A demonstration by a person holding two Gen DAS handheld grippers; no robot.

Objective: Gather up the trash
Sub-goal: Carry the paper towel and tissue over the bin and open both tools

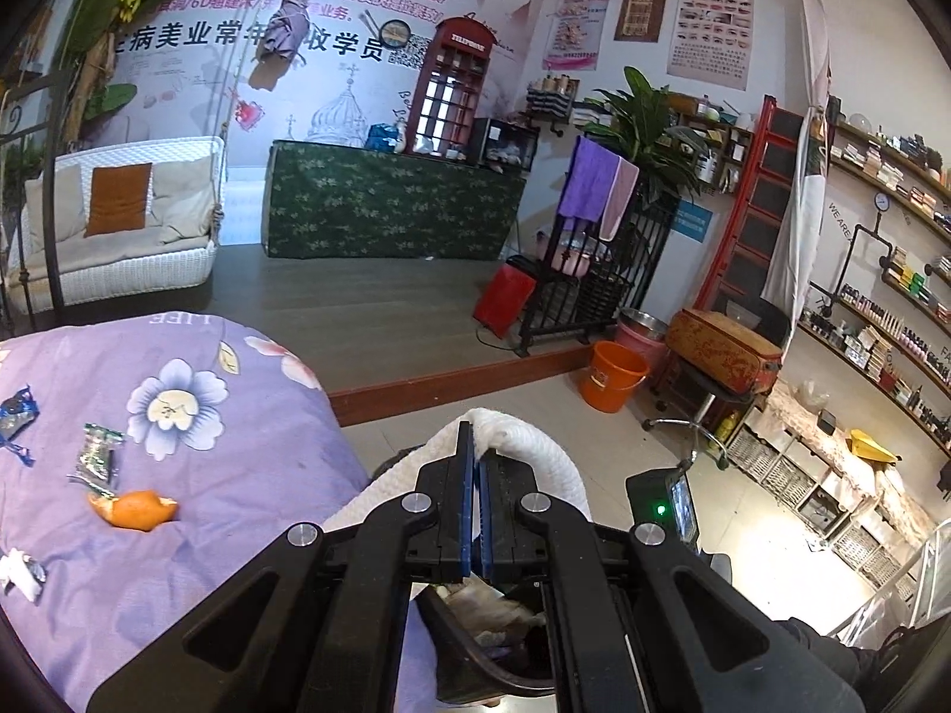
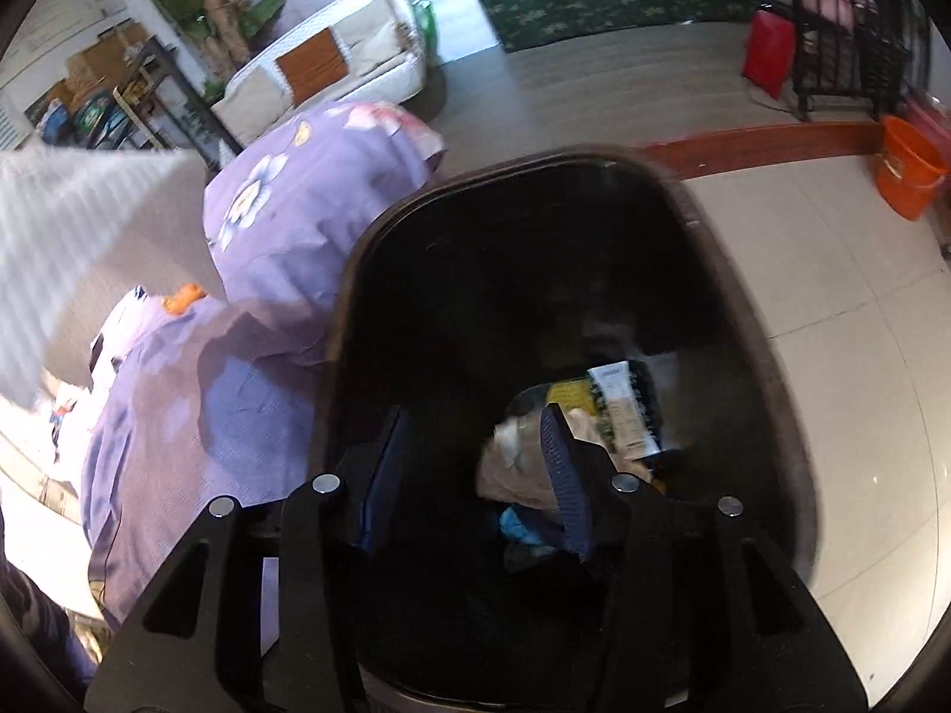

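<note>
left black two-finger gripper with blue pads (image 1: 475,499): jaws pressed together, pads nearly touching, pointing forward and level. right black two-finger gripper with blue pads (image 2: 475,475): jaws spread wide, nothing between them, tilted downward.

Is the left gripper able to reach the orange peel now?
Probably not yet: the left gripper is shut on a white tissue. The orange peel lies uncovered on the purple quilt, so the path looks free.

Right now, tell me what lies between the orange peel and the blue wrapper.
A green-and-silver wrapper lies between the orange peel and the blue wrapper, seen in the left wrist view.
</note>
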